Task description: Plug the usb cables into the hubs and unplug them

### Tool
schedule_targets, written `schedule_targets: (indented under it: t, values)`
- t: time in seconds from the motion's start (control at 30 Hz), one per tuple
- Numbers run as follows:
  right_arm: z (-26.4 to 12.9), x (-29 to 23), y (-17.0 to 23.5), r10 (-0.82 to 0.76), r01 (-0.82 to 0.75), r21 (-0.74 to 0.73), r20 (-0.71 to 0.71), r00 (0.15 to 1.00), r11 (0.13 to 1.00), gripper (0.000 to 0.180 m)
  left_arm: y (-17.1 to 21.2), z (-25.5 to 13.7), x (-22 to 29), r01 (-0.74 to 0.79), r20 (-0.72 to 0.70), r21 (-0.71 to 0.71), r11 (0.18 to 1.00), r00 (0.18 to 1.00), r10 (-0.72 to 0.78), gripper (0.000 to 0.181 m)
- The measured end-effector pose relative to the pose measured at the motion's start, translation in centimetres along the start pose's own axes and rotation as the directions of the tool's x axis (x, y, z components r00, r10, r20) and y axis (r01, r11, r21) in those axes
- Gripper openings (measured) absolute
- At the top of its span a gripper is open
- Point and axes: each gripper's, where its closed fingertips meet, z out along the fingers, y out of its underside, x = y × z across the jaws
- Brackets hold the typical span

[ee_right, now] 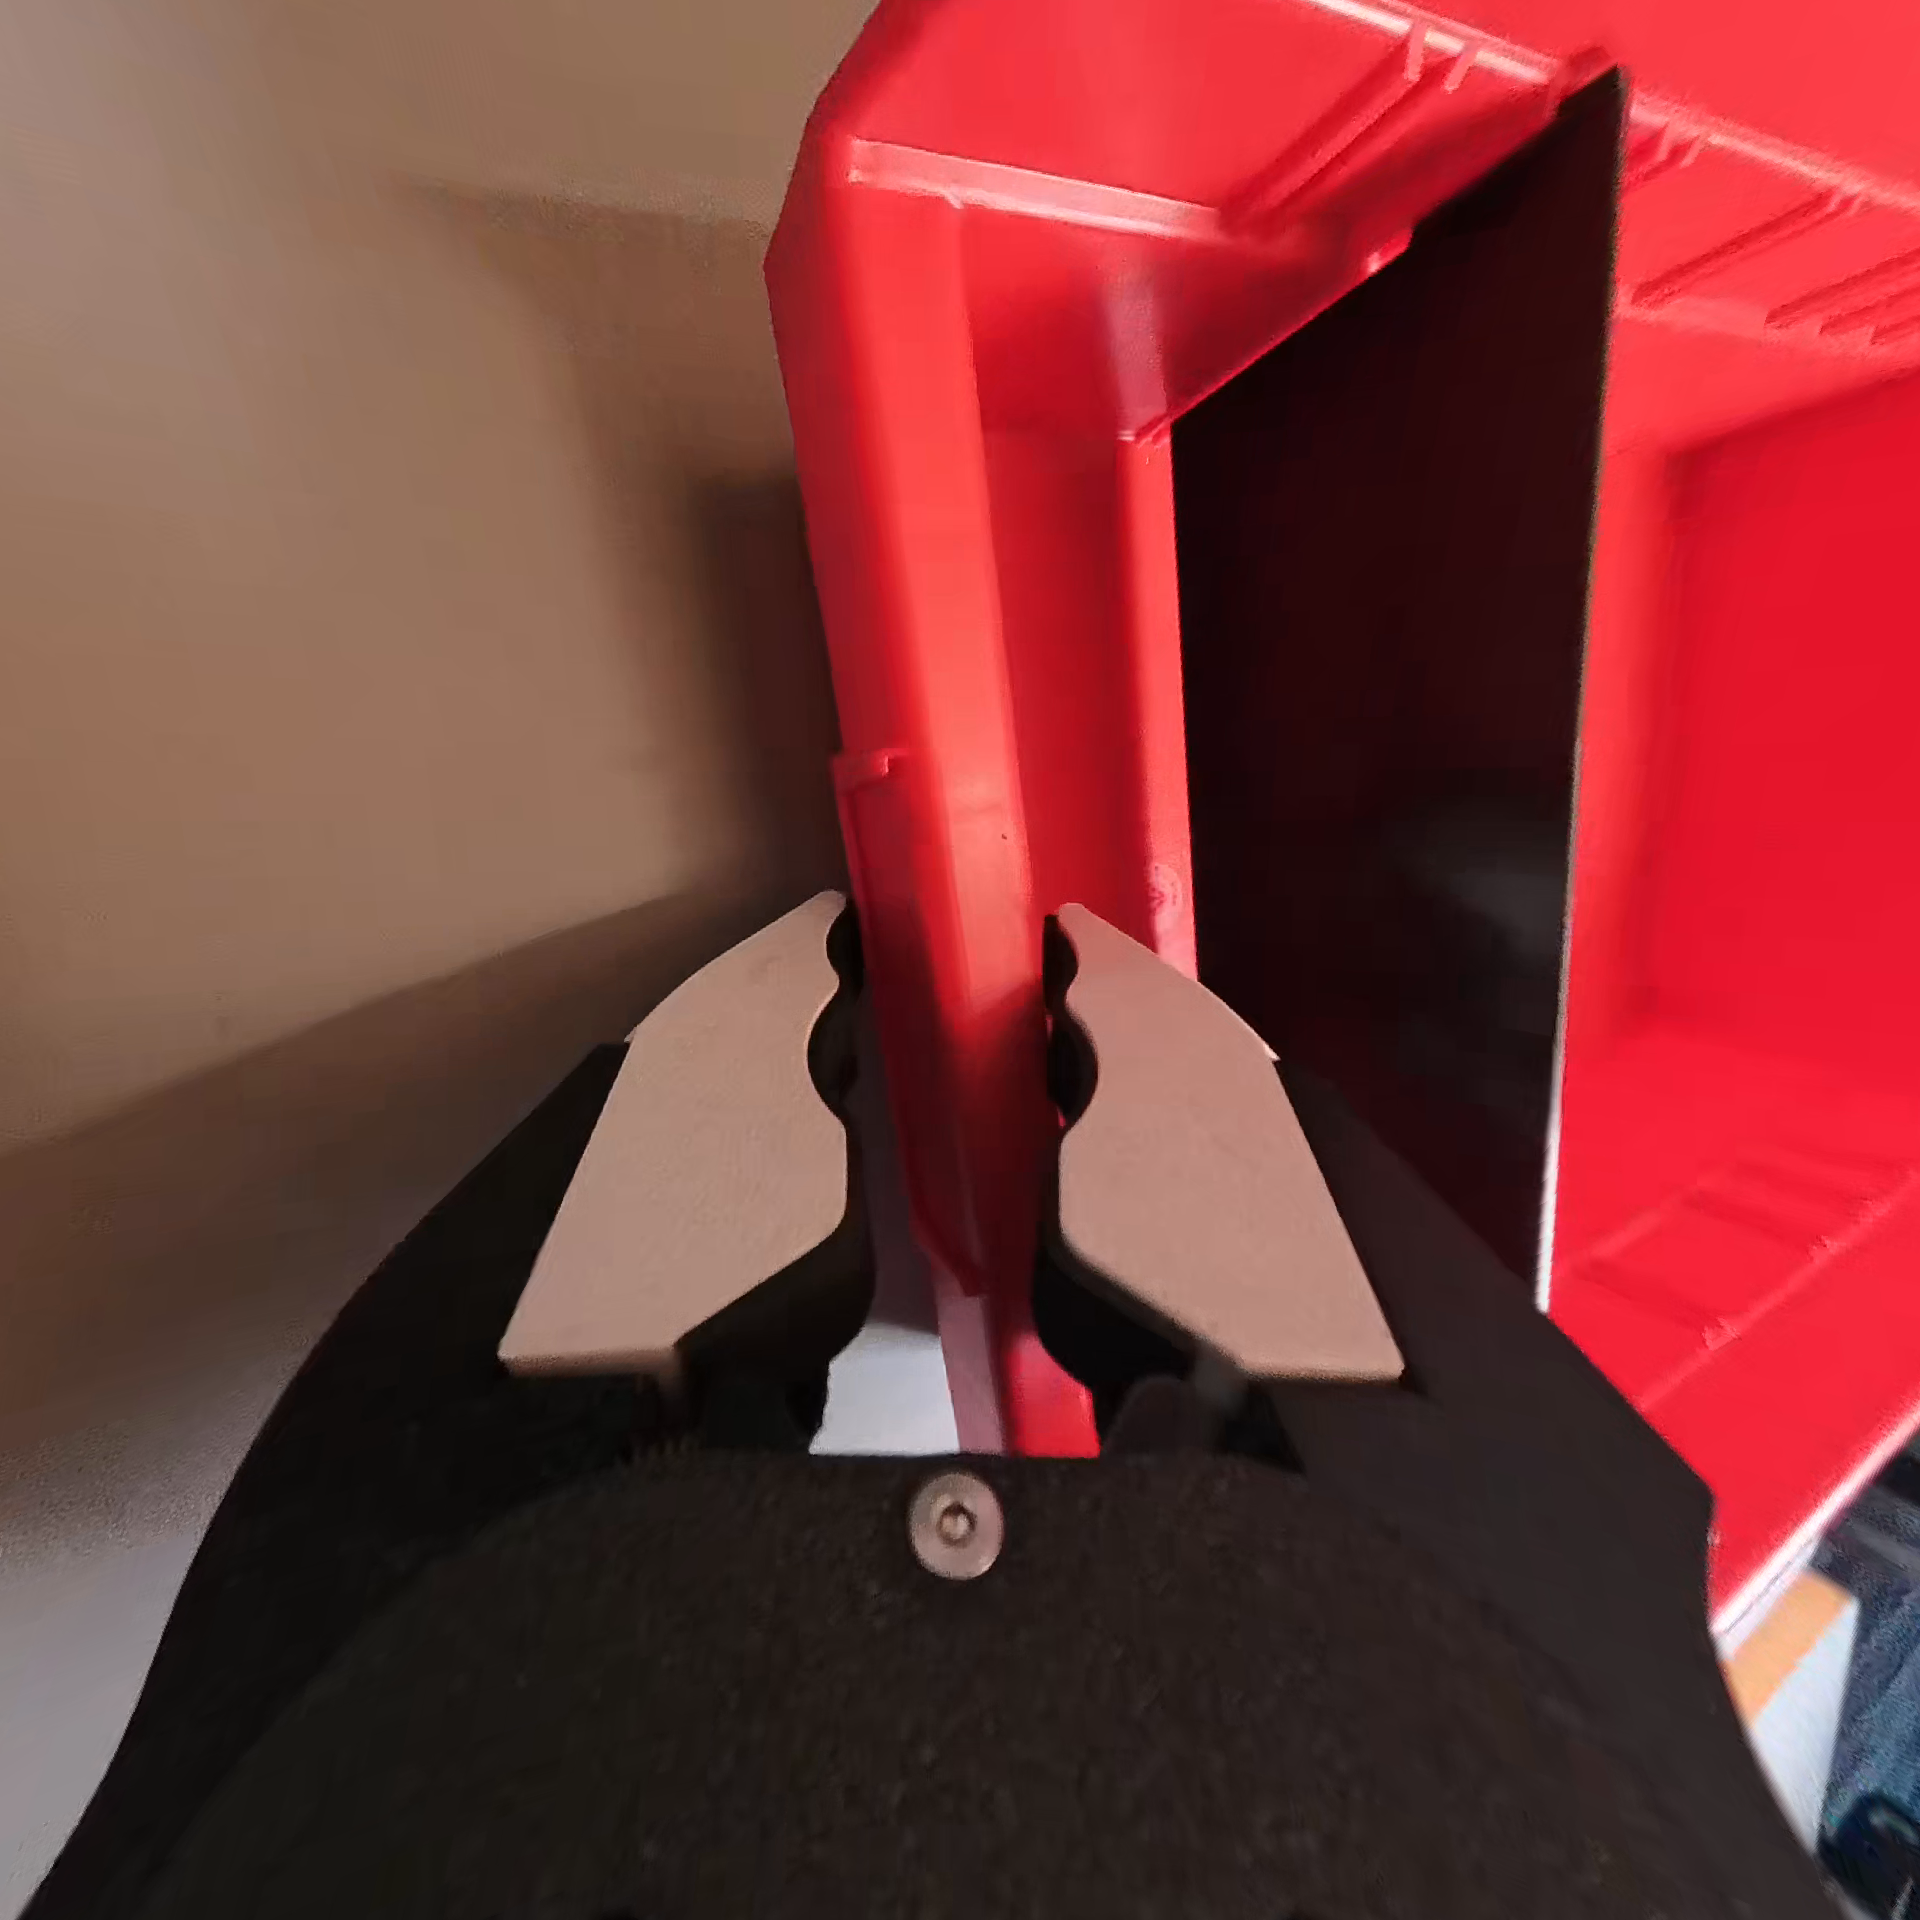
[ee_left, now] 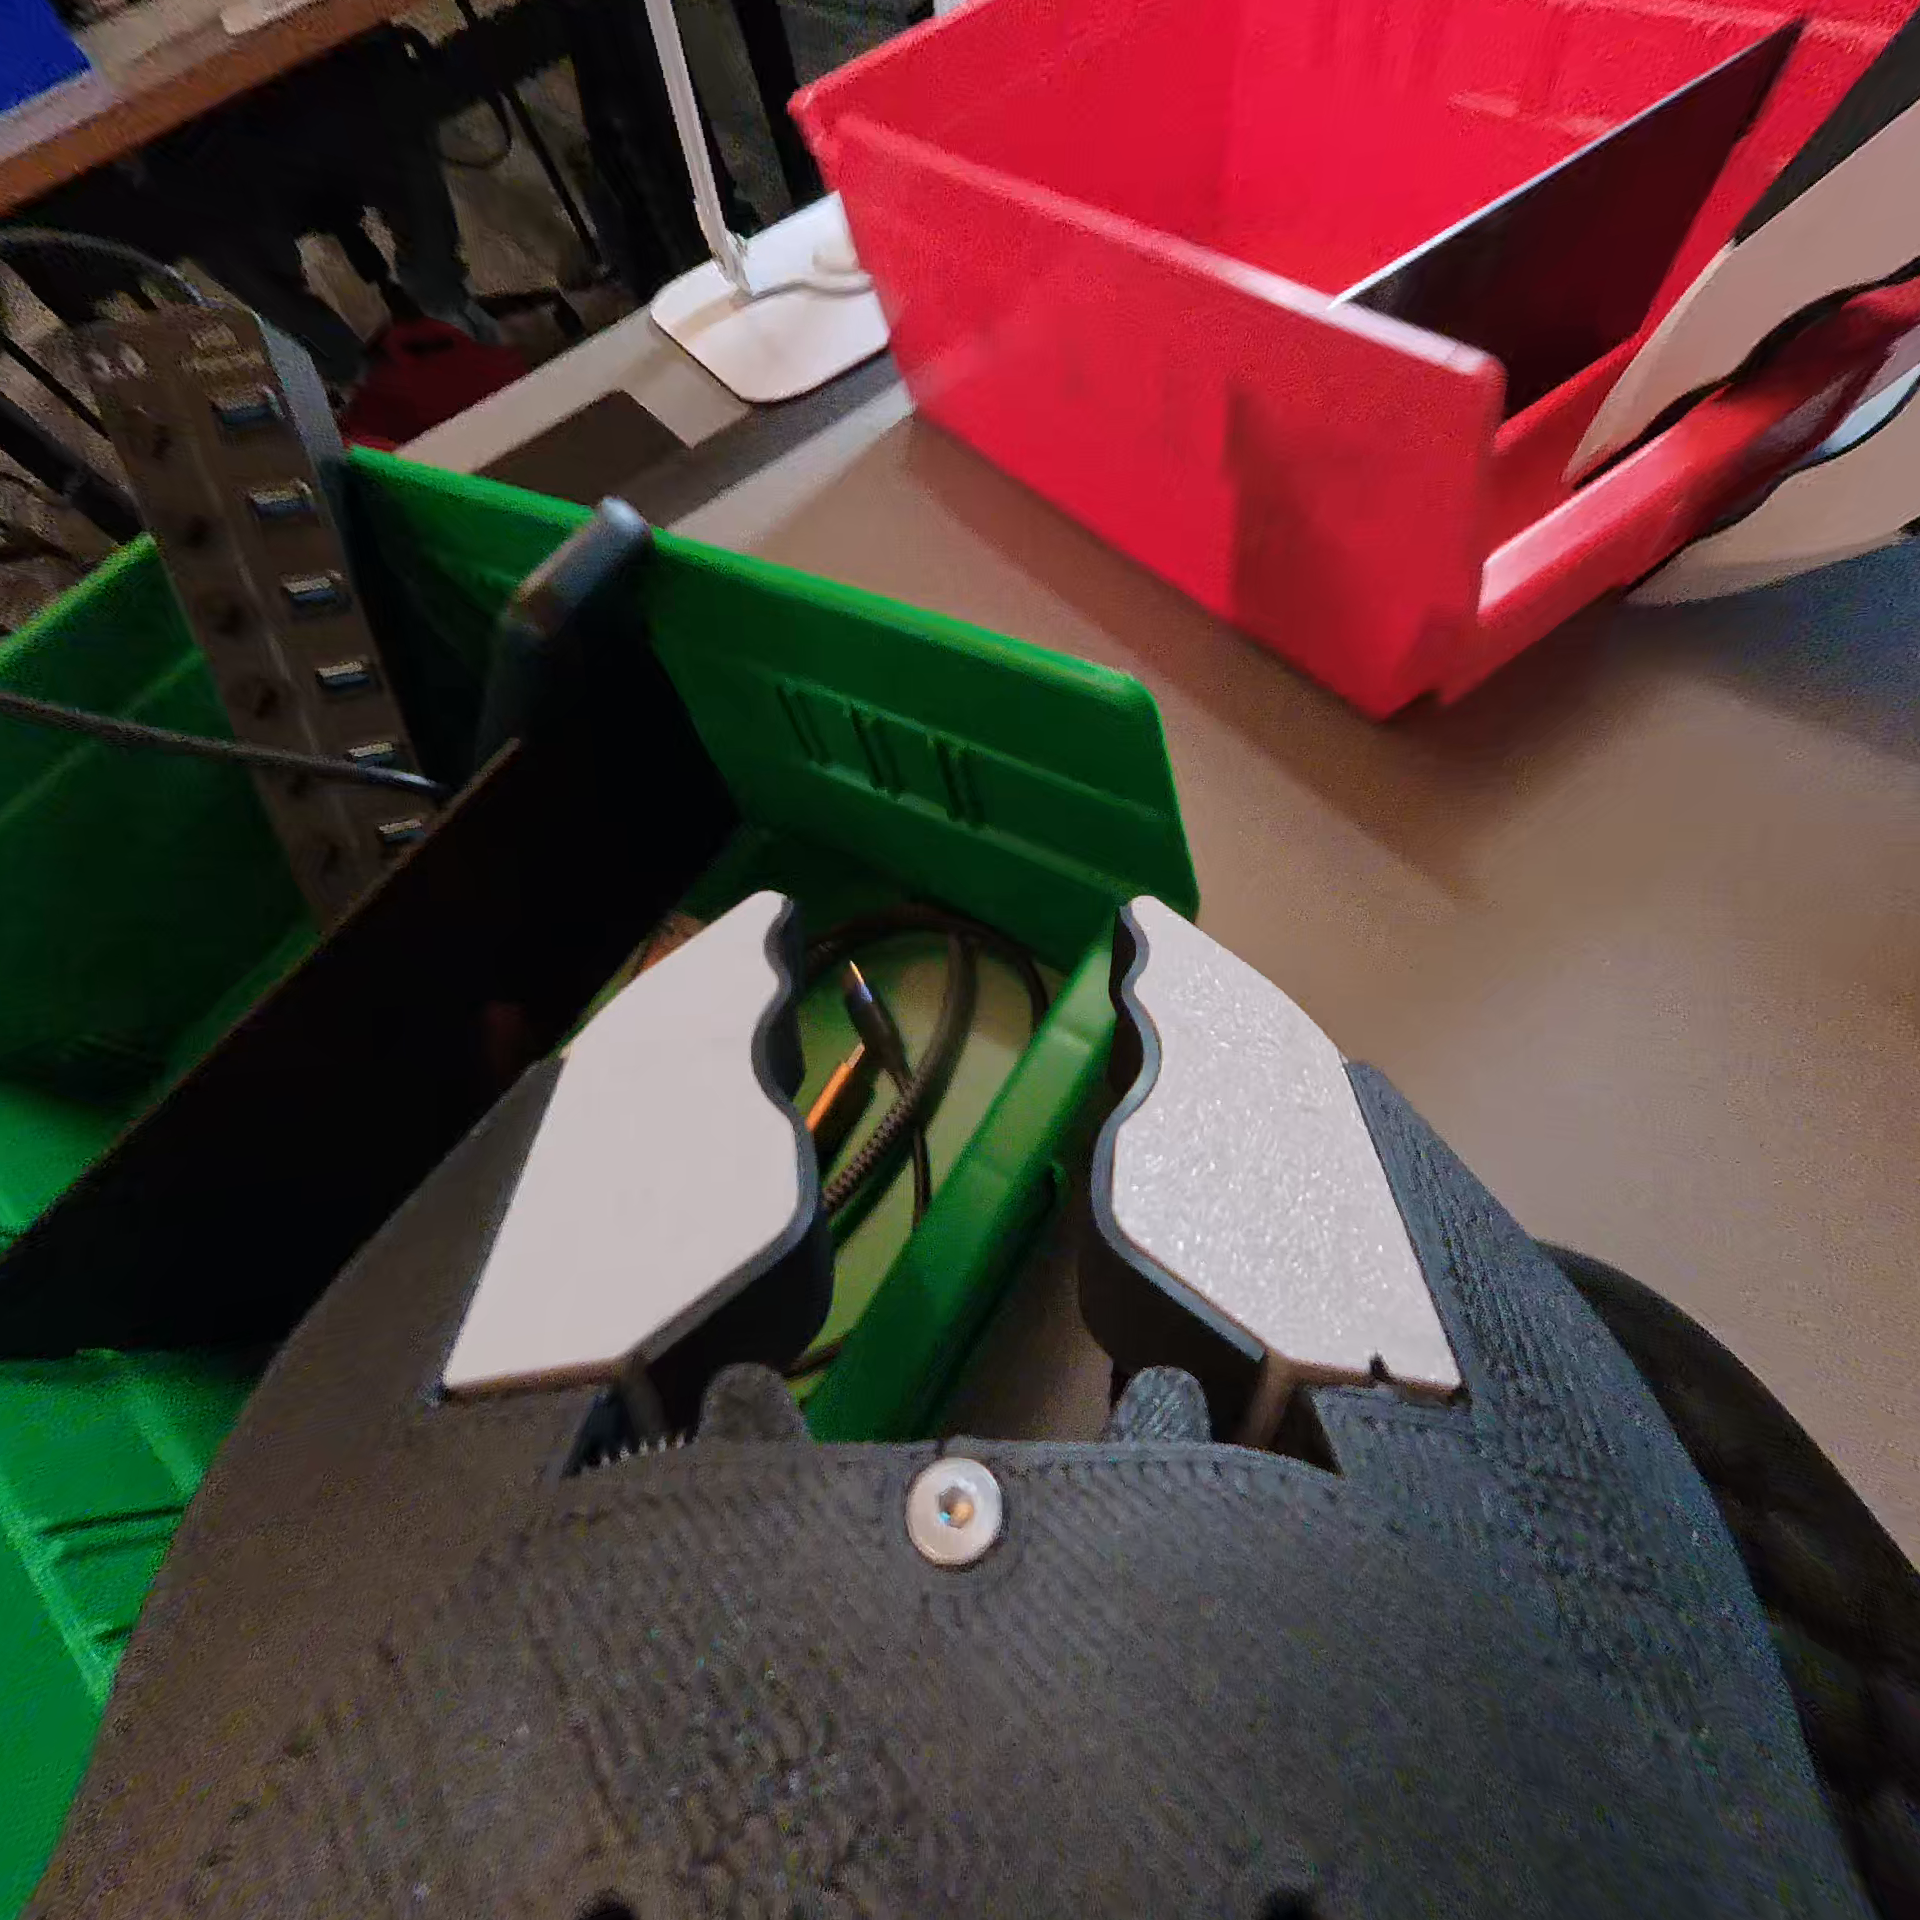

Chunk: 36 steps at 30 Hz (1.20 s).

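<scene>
1. brown matte tabletop (ee_left: 1558, 935) carried two plastic bins; a white lamp base (ee_left: 774, 332) stood at the far edge, with dark clutter beyond it.
2. green bin (ee_left: 935, 748) sat on the left, split by a black divider (ee_left: 416, 987). a grey usb hub (ee_left: 260, 582) stood upright in the far compartment, its port row running up its face, with one thin cable (ee_left: 208, 748) already at a lower port.
3. loose usb cable (ee_left: 883, 1039) lay coiled on the floor of the near compartment; its metal plug pointed up and away, long axis roughly in line with the fingers.
4. left gripper (ee_left: 951, 966) hovered above that compartment, jaws wide apart and holding nothing. the coil showed directly through the gap, below and just ahead of the tips; the bin's right wall sat under the right finger.
5. red bin (ee_right: 935, 623) stood to the right, well apart from the green one, with its own dark divider (ee_right: 1382, 727); no hub or cable showed inside it.
6. right gripper (ee_right: 951, 925) straddled the red bin's side wall, pads closed against both faces, apparently steadying or shifting it.
7. judgement: left gripper was the nearer to the cable; the next move looked like a straight descent onto the plug, keeping clear of the bin wall. motion blur limited detail.
</scene>
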Motion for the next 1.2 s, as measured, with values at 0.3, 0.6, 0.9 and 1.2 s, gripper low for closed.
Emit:
schedule_targets:
  t: [0.3,0.6,0.9,1.2]
  values:
    - [-3.1,0.7,7.8,0.091,-0.093,-0.021,-0.069,0.993,0.995,0.034,3.3,-1.1,-0.4,-0.14,0.005,-0.145,0.979,0.99,0.143,0.061]
    - [-3.8,4.5,13.9,0.232,-0.241,-0.045,-0.156,0.96,0.969,0.034,4.7,0.6,-0.5,-0.225,-0.195,-0.279,0.934,0.965,0.174,0.07]
    - [-5.1,7.0,20.0,0.246,-0.261,-0.038,-0.224,0.943,0.965,0.035,6.9,0.9,0.3,-0.312,-0.298,-0.368,0.876,0.932,0.207,0.056]
    - [-4.4,9.1,21.0,0.227,-0.243,-0.054,-0.211,0.951,0.968,0.034,7.0,1.4,-1.0,-0.369,-0.349,-0.334,0.867,0.903,0.249,0.042]
